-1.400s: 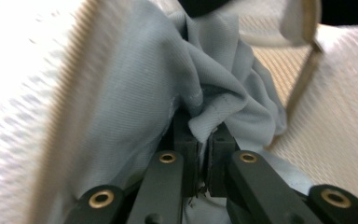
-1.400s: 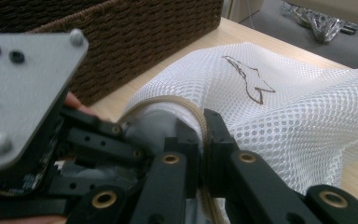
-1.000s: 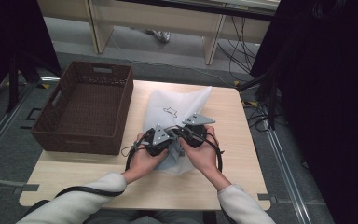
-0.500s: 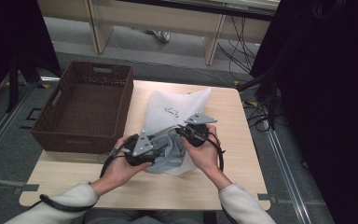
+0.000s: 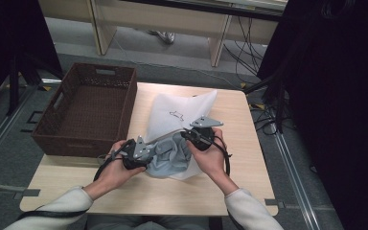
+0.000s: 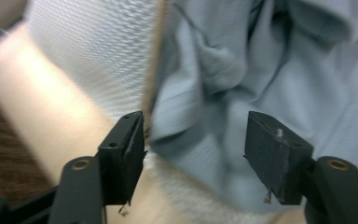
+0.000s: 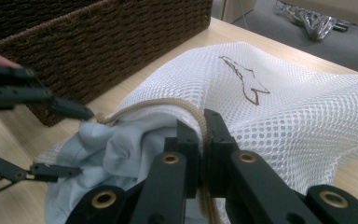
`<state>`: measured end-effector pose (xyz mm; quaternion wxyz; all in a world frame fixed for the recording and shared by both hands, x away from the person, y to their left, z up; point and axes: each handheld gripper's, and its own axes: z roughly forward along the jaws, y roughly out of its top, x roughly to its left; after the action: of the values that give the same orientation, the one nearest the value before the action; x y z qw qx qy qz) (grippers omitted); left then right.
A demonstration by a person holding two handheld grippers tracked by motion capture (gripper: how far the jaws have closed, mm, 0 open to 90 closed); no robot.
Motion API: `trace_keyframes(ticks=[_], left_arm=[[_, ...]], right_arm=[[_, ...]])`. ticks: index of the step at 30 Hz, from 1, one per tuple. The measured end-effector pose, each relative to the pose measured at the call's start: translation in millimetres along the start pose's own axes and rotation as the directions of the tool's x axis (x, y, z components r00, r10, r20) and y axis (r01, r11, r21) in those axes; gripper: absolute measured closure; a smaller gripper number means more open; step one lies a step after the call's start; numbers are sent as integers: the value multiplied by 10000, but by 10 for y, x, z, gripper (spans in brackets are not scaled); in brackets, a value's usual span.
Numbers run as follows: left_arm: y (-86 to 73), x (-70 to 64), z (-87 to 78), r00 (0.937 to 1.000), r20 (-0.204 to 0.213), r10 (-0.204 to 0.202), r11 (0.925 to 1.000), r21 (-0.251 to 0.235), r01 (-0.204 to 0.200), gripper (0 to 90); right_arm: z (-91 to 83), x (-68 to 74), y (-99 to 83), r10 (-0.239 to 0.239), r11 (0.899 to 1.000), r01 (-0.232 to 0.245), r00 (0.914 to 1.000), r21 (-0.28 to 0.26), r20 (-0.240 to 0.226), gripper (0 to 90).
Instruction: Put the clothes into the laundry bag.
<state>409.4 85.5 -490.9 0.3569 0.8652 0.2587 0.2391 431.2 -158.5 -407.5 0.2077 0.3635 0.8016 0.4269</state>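
A white mesh bag [image 5: 179, 114] with a small brown outline printed on it lies in the middle of the wooden table [image 5: 172, 196]. A light blue garment [image 5: 170, 154] bulges from its near, open end. My right gripper [image 5: 189, 136] is shut on the beige corded rim [image 7: 186, 108] of the white mesh bag [image 7: 279, 112] and holds that edge up. My left gripper [image 5: 147, 155] is open at the left side of the opening. In its own view the light blue garment [image 6: 223, 79] lies just ahead of the spread jaws of my left gripper [image 6: 196, 140], with white mesh [image 6: 88, 56] to the left.
A dark brown woven basket [image 5: 88, 108] stands at the table's left, close beside the bag. The basket wall [image 7: 98, 51] is right behind my left gripper [image 7: 72, 140]. Table legs and cables lie on the floor beyond the far edge.
My left gripper has drawn back to the left from the middle of the bag's opening, jaws open. The right gripper has kept its hold on the rim and has barely moved.
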Motion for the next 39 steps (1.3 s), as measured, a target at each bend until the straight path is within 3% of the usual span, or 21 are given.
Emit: trace_keyframes(ticks=[2, 5, 6, 7, 11, 13, 15, 17, 19, 23, 26, 27, 30, 32, 34, 35, 36, 38, 39], left_arm=[[-8, -9, 60, 9993, 207, -296, 9994, 206, 292, 425], [-24, -36, 152, 9988, 488, 76, 9964, 845, -117, 547], [-30, -59, 203, 9986, 531, -86, 9955, 947, 36, 572], [-23, -67, 220, 9985, 550, -50, 9951, 984, -5, 618], [22, -106, 250, 9974, 714, -3, 9955, 950, -65, 791], [42, -123, 240, 9967, 789, 204, 9965, 789, -266, 850], [84, -150, 191, 9954, 901, 312, 9982, 477, -356, 858], [143, -207, 159, 9966, 806, 146, 9996, -263, -125, 860], [209, -240, 138, 9957, 928, 42, 9956, -933, 45, 859], [338, -277, 154, 9943, 1051, 161, 9877, -1562, 5, 858], [409, -292, 221, 9950, 972, 235, 9828, -1845, -52, 858], [427, -308, 242, 9950, 989, 96, 9822, -1876, 92, 857], [495, -302, 291, 9963, 772, 382, 9801, -1972, -223, 857], [526, -295, 351, 9974, 650, 314, 9777, -2094, -171, 857], [545, -271, 409, 9987, 502, 116, 9770, -2130, -6, 857], [555, -252, 427, 9990, 395, 215, 9783, -2069, -128, 857], [562, -260, 454, 9991, 415, 1, 9753, -2207, 91, 857], [569, -246, 480, 9995, 150, 284, 9770, -2118, -246, 857], [566, -246, 497, 9997, 55, 246, 9771, -2118, -229, 856]], right_arm=[[1, 7, 1, 14, 10000, -14, 10000, -46, 18, 874], [-2, 22, -1, 117, 9999, -117, 9999, -14, 50, 874], [-1, 22, 0, 15, 10000, -15, 10000, 46, -32, 874], [-1, 42, -4, 221, 9997, -220, 9998, 97, -26, 874], [18, 35, -15, 88, 9999, -88, 10000, 73, 12, 874], [22, 30, -16, 93, 9999, -93, 10000, 77, 5, 874], [18, 30, -16, 92, 9999, -92, 9999, 66, 44, 874], [18, 42, -16, 185, 9998, -185, 9998, 43, 11, 874], [16, 38, -12, 88, 9998, -88, 10000, 163, -14, 874], [36, 58, -19, -82, 9999, 83, 9999, 97, -103, 874], [42, 78, -19, -110, 9999, 111, 9999, 85, -112, 874], [44, 86, -21, -47, 9999, 48, 9999, 104, -147, 874], [49, 80, -22, -68, 9999, 69, 9999, 76, -75, 874], [43, 74, -23, -149, 9999, 148, 9999, 66, 8, 874], [46, 95, -28, 144, 9998, -144, 9999, 119, -45, 874], [46, 92, -29, 102, 9999, -101, 9999, 141, -64, 874], [47, 73, -24, -193, 9996, 196, 9997, 189, -145, 874], [50, 78, -26, -170, 9996, 174, 9997, 217, -151, 874], [59, 79, -30, -157, 9998, 158, 9998, 105, -107, 875]])
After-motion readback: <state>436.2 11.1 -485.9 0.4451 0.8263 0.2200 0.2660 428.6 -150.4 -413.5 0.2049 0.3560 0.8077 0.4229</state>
